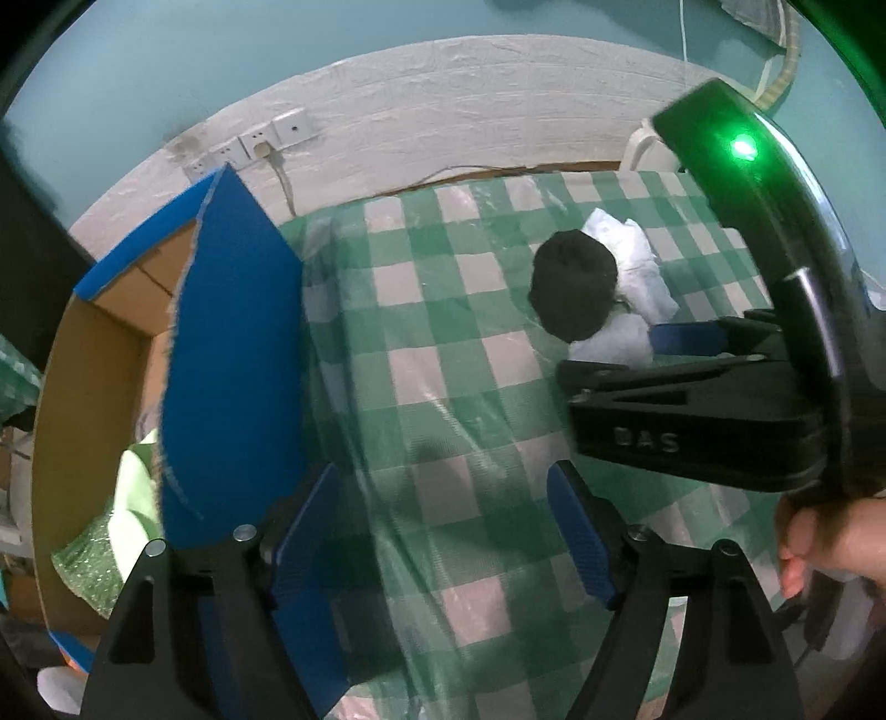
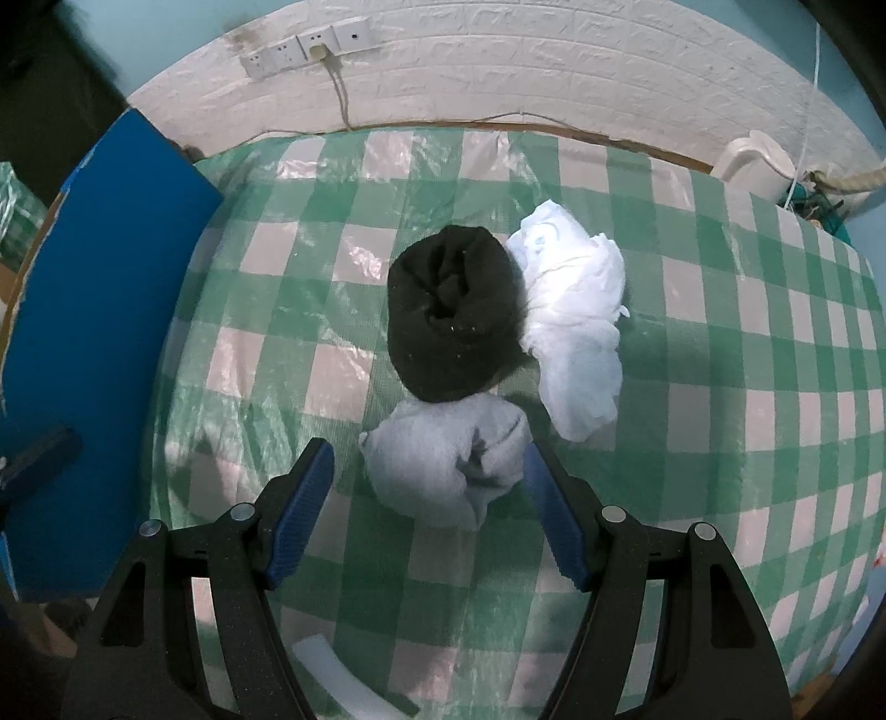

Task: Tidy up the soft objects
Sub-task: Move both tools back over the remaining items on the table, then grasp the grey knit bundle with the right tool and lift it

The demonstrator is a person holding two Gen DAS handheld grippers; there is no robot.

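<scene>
Grey sock bundle (image 2: 446, 462): lies on the table, between the spread fingers of the right gripper (image 2: 429, 509), the right-hand blue pad just beside or touching it; not lifted.
Black sock bundle (image 2: 451, 313): rolled, sits just behind the grey one and touches it; also seen in the left wrist view (image 1: 573, 285).
White cloth (image 2: 576, 327): crumpled, touching the black bundle on its right side.
Table (image 2: 747, 387): covered with a green-and-white checked cloth under clear plastic film.
Left gripper (image 1: 443, 534): jaws wide apart, holding nothing, above the table near the box.
Cardboard box (image 1: 99, 354): stands at the table's left edge, blue outside and brown inside, one blue flap (image 1: 232, 354) upright.
Inside the box: a pale green soft item (image 1: 130, 498) with a glittery green patch.
Wall sockets (image 2: 307, 47): on the white wall behind the table, one cable plugged in.
Person's hand (image 1: 830, 545): grips the handle of the right gripper.
</scene>
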